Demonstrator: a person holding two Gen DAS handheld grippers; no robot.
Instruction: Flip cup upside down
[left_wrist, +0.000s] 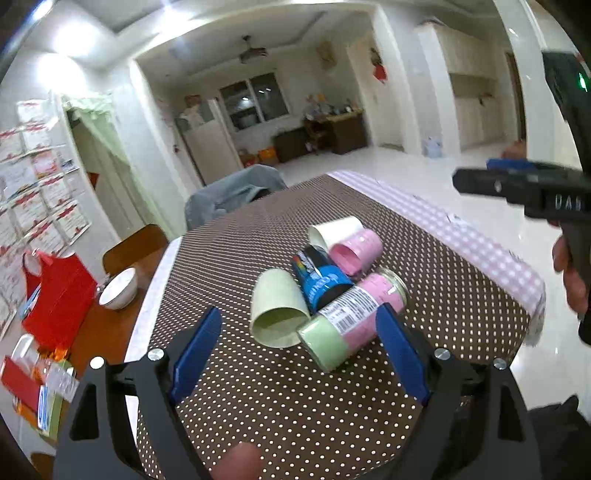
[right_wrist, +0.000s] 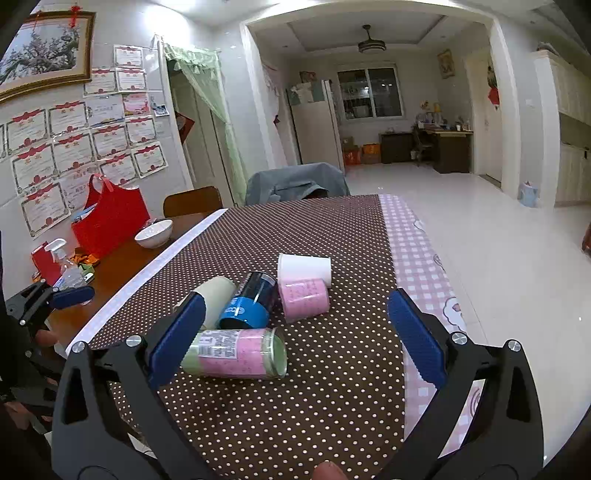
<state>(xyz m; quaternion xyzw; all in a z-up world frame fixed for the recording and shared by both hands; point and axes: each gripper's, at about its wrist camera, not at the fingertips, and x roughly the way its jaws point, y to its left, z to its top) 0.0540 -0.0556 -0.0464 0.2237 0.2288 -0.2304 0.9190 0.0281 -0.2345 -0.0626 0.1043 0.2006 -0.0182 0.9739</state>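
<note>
Several cups lie on their sides in a cluster on the brown dotted tablecloth (left_wrist: 295, 406): a pale green cup (left_wrist: 279, 310), a blue can-like cup (left_wrist: 321, 282), a pink cup (left_wrist: 356, 251), a white cup (left_wrist: 334, 229) and a pink-and-green labelled glass (left_wrist: 351, 317). In the right wrist view I see the same glass (right_wrist: 236, 352), blue cup (right_wrist: 249, 304), pink cup (right_wrist: 303, 299), white cup (right_wrist: 304, 268) and green cup (right_wrist: 218, 301). My left gripper (left_wrist: 299, 350) is open just before the green cup and glass. My right gripper (right_wrist: 295, 332) is open above the cluster.
A white bowl (right_wrist: 154, 232), a red bag (right_wrist: 110, 221) and a spray bottle (right_wrist: 66, 267) stand on the wooden table at the left. A chair with a grey cover (right_wrist: 295, 182) is at the far end. A pink checked cloth (right_wrist: 417, 258) covers the right edge.
</note>
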